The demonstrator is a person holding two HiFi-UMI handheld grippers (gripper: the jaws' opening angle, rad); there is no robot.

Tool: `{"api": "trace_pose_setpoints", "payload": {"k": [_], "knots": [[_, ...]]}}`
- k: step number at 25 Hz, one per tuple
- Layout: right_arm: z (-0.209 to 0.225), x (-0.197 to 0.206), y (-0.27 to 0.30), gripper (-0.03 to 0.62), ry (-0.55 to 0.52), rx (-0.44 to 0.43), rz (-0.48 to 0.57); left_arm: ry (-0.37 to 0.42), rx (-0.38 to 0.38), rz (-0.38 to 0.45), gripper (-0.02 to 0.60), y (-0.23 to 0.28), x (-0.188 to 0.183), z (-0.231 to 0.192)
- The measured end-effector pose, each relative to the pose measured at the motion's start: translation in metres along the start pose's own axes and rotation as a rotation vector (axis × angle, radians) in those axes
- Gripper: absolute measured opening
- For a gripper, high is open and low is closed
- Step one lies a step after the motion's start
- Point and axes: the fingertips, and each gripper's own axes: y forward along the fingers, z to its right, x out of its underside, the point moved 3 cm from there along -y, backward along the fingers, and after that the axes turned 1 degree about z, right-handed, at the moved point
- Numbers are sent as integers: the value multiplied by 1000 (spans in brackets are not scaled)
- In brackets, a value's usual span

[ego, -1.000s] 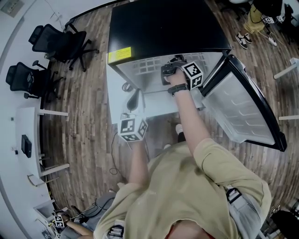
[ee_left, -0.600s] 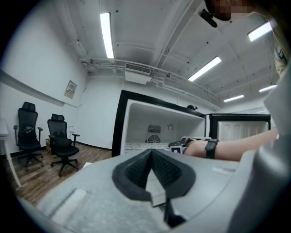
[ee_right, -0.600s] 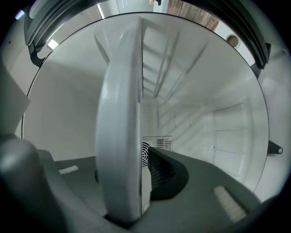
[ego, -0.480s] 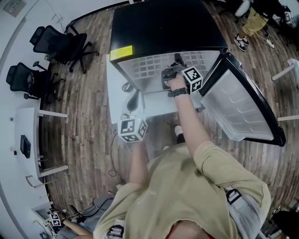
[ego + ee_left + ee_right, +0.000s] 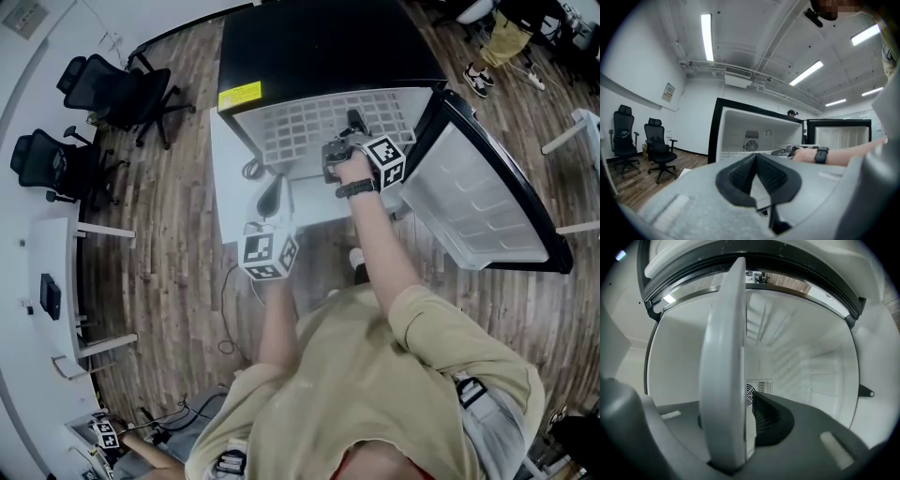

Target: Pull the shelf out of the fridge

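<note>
The right gripper (image 5: pixel 349 133) reaches into the open fridge (image 5: pixel 328 47) in the head view. It sits at the front edge of the white wire shelf (image 5: pixel 300 127). The shelf is part-way out, its front grid past the cabinet mouth and its rear under the black top. The left gripper (image 5: pixel 272 195) hangs lower, in front of the fridge near the shelf's left front corner. It appears to touch nothing. The door (image 5: pixel 478 197) stands swung open just beside the right arm.

In the left gripper view, the jaws are pressed together with nothing between them. Beyond them are the lit fridge interior and the person's right hand (image 5: pixel 802 153) at the shelf.

In the right gripper view, the shelf's front rim runs edge-on through the jaws. The pads are clamped on it, so this gripper is gripping the shelf.

The pull is probably mid-way, and several things could go wrong:

- **Skewing:** the only grip is right of centre, so an uneven tug could skew the shelf and wedge it in its side rails.
- **Slipping:** the rim is thin and smooth, and a jerk could slip it from the pads.
- **Dropping:** once the rear clears its supports, the far end may drop, since the left gripper supports nothing.
- **Hitting the door:** a pull that swings wide to the right could knock the door.
</note>
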Motion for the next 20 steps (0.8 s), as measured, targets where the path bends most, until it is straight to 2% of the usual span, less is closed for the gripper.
{"api": "trace_pose_setpoints", "payload": {"k": [20], "knots": [[3, 4, -56, 77, 4, -29, -17, -4, 54, 32, 0, -24, -7, 14]]}}
